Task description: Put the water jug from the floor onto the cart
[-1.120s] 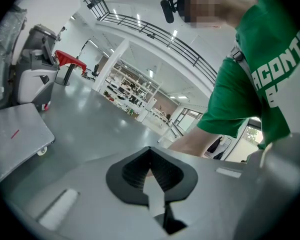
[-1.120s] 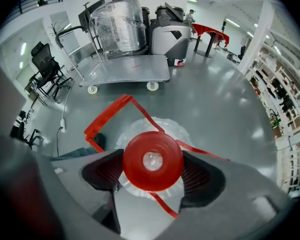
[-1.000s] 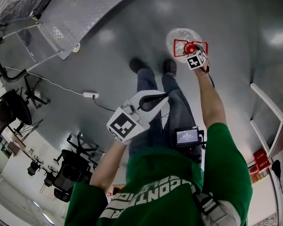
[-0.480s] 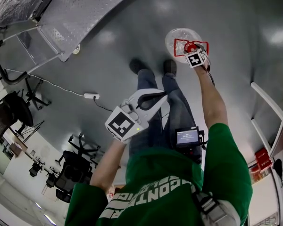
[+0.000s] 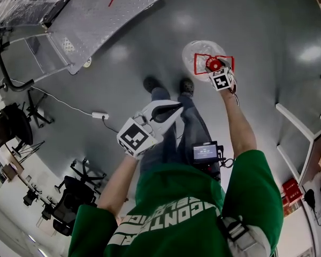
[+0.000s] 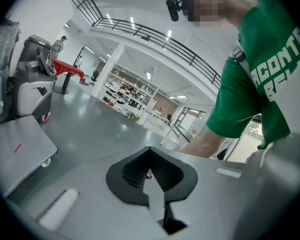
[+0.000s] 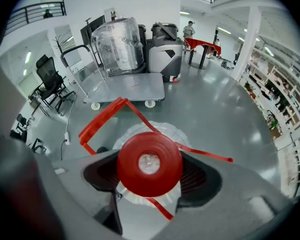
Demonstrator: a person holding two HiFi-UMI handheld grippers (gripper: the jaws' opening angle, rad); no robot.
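Right gripper (image 7: pixel 151 176) jaws just closed on water jug (image 7: pixel 136 134) neck under red cap (image 7: pixel 150 161), left gripper (image 6: pixel 150 154) jaws together, empty, cart (image 7: pixel 130 91) beyond

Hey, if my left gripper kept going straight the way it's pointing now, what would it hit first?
Nothing close. The left gripper aims slightly down across grey floor, so it would probably meet the floor first; depth is hard to judge.

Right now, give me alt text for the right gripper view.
The right hand-held gripper, its jaws having just closed further, grips the water jug under its red cap. Beyond stands a flat cart holding a wrapped clear tank.
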